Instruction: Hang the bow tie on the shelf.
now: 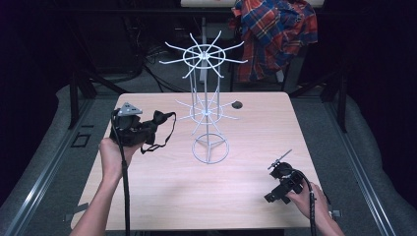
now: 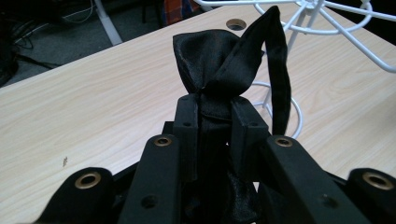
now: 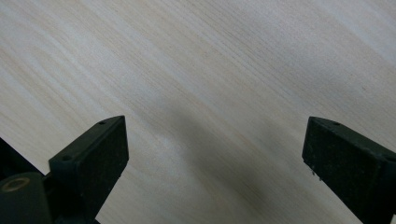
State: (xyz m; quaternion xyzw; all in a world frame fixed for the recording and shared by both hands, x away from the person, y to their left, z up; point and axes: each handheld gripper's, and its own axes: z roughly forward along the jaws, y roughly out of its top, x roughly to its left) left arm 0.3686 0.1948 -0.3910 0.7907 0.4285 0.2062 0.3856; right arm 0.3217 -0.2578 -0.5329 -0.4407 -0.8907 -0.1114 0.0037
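Left of the white wire rack (image 1: 206, 105), the left tongs (image 1: 146, 132) are closed tight on a black satin bow tie (image 1: 158, 119), held just above the tabletop (image 1: 162, 196). In the left gripper view the jaws pinch the bow tie (image 2: 219, 60) at its gathered middle, with one wing bunched above them and the strap (image 2: 279, 70) looping up and back down beside the rack's base ring (image 2: 289, 112).

The tie looks very light, soft and limp; the glossy cloth is probably slippery, so the knot, the thickest and firmest part, seems the soundest place to grip. The strap loop (image 1: 169, 130) hangs free toward the rack and would likely be the part to drop over one of its thin prongs; it will sag and swing instead of holding shape.

Right of the rack, well apart and near the front corner of the tabletop, the right tongs (image 1: 279, 161) rest low; their jaws stand wide apart over bare wood (image 3: 210, 93), holding nothing.
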